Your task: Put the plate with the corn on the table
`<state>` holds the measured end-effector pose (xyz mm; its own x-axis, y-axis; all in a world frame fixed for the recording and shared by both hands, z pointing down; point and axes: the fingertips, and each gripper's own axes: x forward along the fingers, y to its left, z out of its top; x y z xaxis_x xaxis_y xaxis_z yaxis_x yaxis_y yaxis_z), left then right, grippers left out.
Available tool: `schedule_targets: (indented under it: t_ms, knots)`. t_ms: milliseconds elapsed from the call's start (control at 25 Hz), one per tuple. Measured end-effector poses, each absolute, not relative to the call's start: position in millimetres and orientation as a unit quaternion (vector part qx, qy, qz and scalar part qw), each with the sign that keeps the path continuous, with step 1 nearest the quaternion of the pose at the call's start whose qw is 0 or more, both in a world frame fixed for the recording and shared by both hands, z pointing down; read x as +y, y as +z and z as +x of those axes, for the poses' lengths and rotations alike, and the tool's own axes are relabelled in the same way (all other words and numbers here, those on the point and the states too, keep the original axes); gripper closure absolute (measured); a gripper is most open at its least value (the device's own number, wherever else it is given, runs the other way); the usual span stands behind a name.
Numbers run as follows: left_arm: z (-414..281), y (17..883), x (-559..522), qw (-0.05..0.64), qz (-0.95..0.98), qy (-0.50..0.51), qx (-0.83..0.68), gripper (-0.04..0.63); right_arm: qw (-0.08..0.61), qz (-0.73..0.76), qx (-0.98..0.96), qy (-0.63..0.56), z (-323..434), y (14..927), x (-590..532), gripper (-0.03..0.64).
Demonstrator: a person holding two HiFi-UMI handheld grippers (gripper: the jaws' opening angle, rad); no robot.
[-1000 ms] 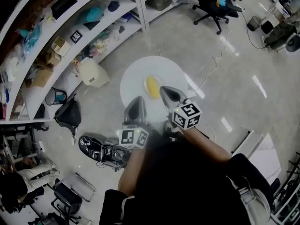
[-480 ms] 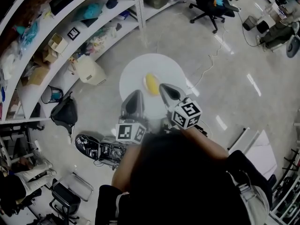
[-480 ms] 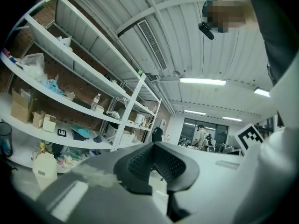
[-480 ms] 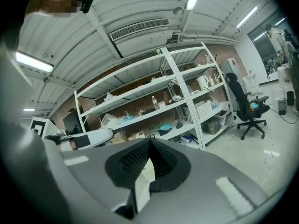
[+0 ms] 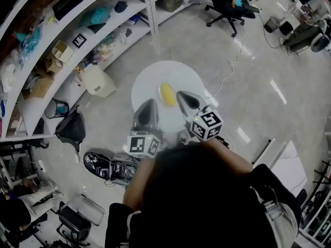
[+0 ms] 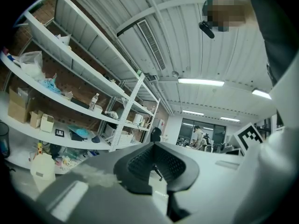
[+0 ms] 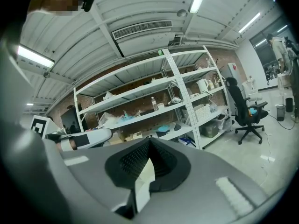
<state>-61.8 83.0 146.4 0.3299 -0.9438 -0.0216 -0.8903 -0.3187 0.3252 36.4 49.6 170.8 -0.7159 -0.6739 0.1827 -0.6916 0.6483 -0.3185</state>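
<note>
left gripper (image 5: 150,107) and right gripper (image 5: 182,98) both clamped on near rim of plate (image 5: 150,79), held over floor (image 5: 258,61), corn (image 5: 167,94) loose mid-plate, no table visible: thin rim grip, so any tilt likely rolls corn off.

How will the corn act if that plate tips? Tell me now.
The corn looks rounded and lies loose on the plate, so it would probably roll. The plate seems smooth and shallow, likely giving little to stop it. Keep it level.
</note>
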Motion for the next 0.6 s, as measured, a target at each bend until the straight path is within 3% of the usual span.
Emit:
schedule_targets:
  t_ms: [600]
  knots:
    - [-70.6, 145.6, 89.2, 0.124, 0.807, -0.107, -0.567, 0.594, 0.021, 0.379, -0.909, 0.17, 27.4, 168.0, 56.1, 0.608]
